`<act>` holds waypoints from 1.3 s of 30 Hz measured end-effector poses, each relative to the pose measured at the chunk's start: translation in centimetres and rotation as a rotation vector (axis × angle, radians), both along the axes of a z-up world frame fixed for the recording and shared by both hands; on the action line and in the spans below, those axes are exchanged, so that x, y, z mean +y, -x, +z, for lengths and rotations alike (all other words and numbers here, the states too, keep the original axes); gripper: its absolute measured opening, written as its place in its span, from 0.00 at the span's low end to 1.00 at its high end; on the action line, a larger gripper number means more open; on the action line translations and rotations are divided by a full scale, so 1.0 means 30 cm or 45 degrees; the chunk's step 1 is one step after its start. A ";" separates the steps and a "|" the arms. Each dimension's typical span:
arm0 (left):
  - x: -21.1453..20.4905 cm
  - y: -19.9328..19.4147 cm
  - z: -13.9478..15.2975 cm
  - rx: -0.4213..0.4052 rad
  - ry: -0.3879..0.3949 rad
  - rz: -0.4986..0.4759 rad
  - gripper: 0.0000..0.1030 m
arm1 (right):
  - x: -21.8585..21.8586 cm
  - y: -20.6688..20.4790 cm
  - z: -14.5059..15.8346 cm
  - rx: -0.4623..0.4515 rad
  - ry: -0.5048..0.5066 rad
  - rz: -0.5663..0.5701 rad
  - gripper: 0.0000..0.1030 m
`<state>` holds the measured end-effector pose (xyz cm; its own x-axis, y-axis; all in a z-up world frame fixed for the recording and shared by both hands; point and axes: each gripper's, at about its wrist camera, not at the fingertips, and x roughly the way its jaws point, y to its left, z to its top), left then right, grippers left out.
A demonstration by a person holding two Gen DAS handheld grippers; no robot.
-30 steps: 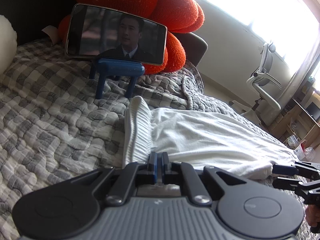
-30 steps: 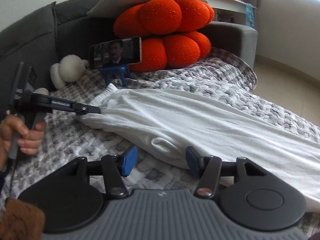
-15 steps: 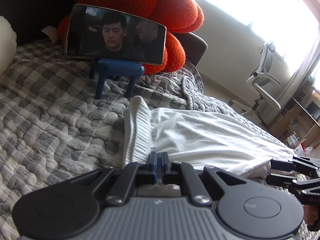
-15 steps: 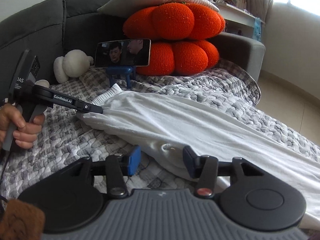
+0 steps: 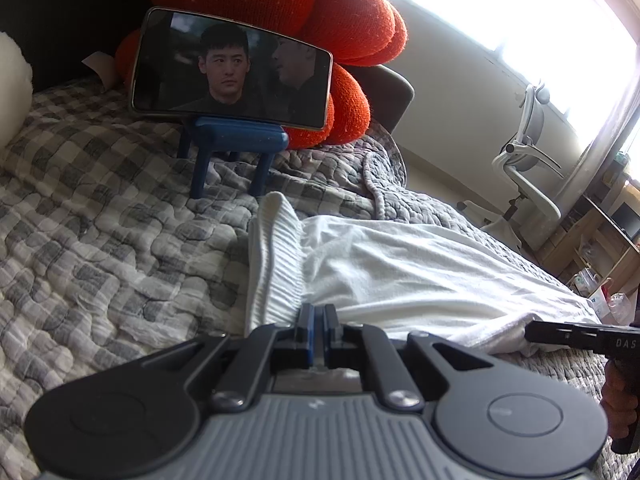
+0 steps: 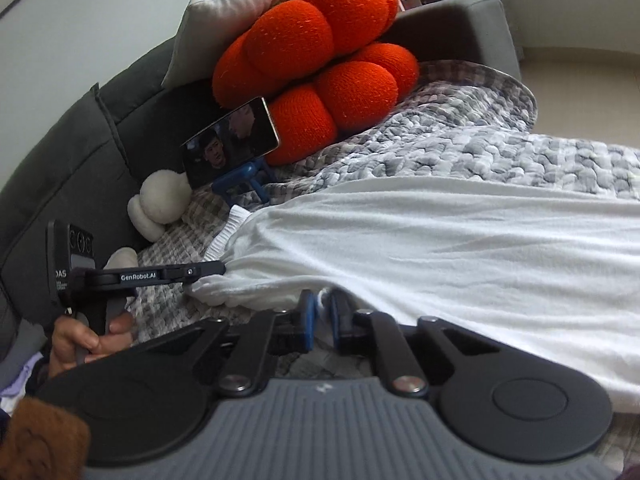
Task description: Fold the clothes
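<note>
A white garment [image 5: 400,272] lies stretched across the checked quilt [image 5: 100,220], its ribbed hem [image 5: 276,256] standing up at the left end. My left gripper [image 5: 318,314] is shut on that ribbed hem, and the right wrist view shows its tip [image 6: 222,268] pinching the cloth. My right gripper [image 6: 324,308] is closing its jaws on the garment's near edge [image 6: 440,248], with a fold of white fabric squeezed between the blue pads. In the left wrist view the right gripper [image 5: 530,332] reaches in from the right and meets the bunched edge.
A phone on a blue stand [image 5: 232,76] plays video just behind the hem. Orange cushions [image 5: 332,20] and a grey sofa back [image 6: 60,160] lie beyond it. A white plush [image 6: 160,204] sits left of the phone. An office chair [image 5: 528,168] stands on the floor at right.
My right gripper's jaws came together onto the garment's near edge, and the gripper rolled, so its view is tilted. The left gripper and the hem stayed where they were.
</note>
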<state>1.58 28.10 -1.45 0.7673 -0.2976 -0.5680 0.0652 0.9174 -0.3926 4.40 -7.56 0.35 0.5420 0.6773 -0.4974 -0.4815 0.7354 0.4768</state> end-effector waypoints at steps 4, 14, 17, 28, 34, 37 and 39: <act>0.003 -0.002 -0.001 0.001 0.008 -0.003 0.04 | 0.002 0.067 0.034 -0.067 0.018 0.063 0.05; 0.016 -0.003 0.000 0.014 0.033 -0.014 0.04 | 0.008 0.237 0.037 -0.111 0.127 0.223 0.04; 0.018 -0.003 0.003 0.017 0.028 -0.019 0.04 | -0.001 0.255 0.022 -0.102 0.134 0.228 0.04; 0.042 0.000 0.019 0.047 0.059 -0.029 0.06 | -0.008 0.276 0.016 -0.111 0.124 0.241 0.04; 0.024 0.005 0.033 0.048 -0.007 -0.026 0.06 | -0.006 0.272 -0.018 -0.067 0.166 0.217 0.04; 0.028 0.007 0.042 0.049 -0.014 -0.017 0.06 | -0.003 0.300 0.021 -0.114 0.108 0.241 0.02; 0.027 0.008 0.044 0.049 -0.024 -0.016 0.06 | 0.015 0.299 0.011 -0.119 0.185 0.238 0.02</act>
